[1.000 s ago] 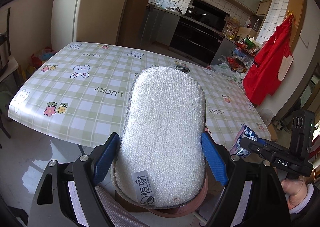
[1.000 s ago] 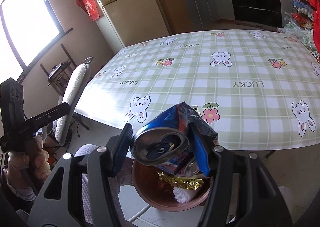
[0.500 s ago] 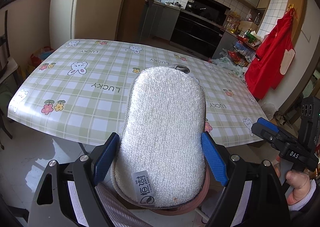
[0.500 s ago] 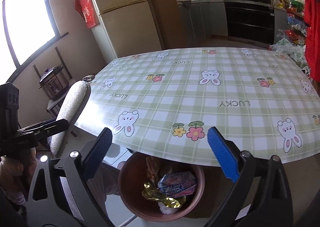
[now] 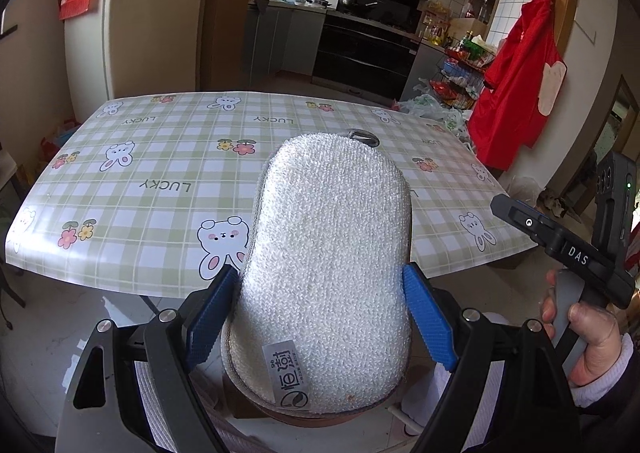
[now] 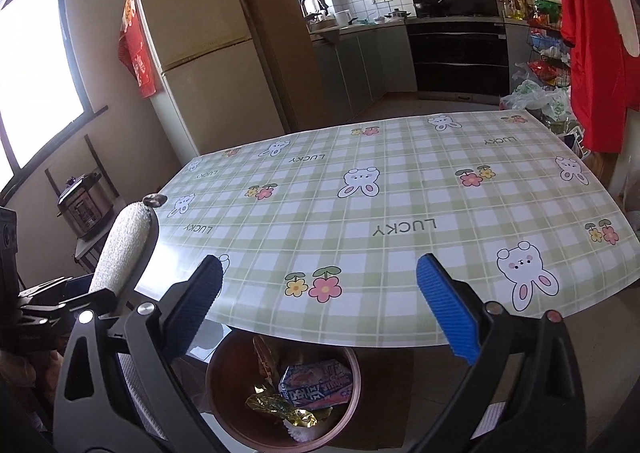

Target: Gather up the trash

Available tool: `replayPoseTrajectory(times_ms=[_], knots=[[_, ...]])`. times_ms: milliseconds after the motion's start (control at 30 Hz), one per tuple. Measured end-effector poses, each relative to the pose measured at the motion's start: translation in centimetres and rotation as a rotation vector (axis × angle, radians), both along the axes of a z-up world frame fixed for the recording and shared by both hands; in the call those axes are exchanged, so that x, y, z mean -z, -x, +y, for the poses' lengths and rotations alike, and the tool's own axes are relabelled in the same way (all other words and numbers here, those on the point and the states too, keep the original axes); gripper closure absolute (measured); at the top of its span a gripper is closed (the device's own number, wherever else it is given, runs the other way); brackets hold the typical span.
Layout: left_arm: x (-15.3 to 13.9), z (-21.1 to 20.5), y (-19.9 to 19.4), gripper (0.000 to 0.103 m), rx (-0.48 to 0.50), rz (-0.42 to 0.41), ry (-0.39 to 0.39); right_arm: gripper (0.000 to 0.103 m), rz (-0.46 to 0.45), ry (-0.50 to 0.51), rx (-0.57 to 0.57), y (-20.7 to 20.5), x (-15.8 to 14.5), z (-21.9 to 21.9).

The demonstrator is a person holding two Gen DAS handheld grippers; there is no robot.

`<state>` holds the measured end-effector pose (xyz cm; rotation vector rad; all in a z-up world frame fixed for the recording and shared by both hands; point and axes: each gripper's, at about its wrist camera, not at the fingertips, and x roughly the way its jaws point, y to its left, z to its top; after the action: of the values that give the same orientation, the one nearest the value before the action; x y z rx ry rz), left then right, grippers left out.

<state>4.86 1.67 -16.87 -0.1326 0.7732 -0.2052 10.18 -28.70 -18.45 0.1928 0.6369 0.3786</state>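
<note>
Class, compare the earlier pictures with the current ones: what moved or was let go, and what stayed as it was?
The right gripper let go of the crushed can: its jaws have just been opening and now stand wide with nothing between them. The can is no longer in view; a wrapper lies in the brown bin below. Unchanged: the left gripper stays clamped on the white sponge.

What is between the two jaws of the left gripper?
A white scrubbing sponge sits between the jaws of the left gripper, its sides against both blue pads. The left wrist view shows this.
</note>
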Motion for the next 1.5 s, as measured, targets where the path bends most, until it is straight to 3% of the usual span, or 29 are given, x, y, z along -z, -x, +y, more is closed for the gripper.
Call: replayPoseTrajectory(times_ms=[400, 567, 967, 1200, 1500], knots=[[1.9, -1.8, -1.1, 0.017, 0.062, 0.065, -0.006, 0.007, 0.021, -0.019, 0.053, 0.2, 0.8, -1.8], [2.3, 0.0, -1.4, 0.011, -0.002, 0.071, 0.012, 0.007, 0.038, -0.008, 0.045, -0.1, 1.1, -1.2], [2.0, 3.3, -1.0, 0.01, -0.134, 0.046, -0.005, 0.007, 0.042, 0.051, 0.01, -0.1, 1.0, 0.7], [-0.1, 3.0, -1.2, 0.008, -0.116, -0.011, -0.048, 0.006, 0.027, 0.122, 0.027, -0.2, -1.0, 1.4], [-5.0, 2.3, -1.7, 0.007, -0.108, -0.136, -0.073, 0.006, -0.066, 0.205, 0.071, 1.3, -7.1, 1.6]])
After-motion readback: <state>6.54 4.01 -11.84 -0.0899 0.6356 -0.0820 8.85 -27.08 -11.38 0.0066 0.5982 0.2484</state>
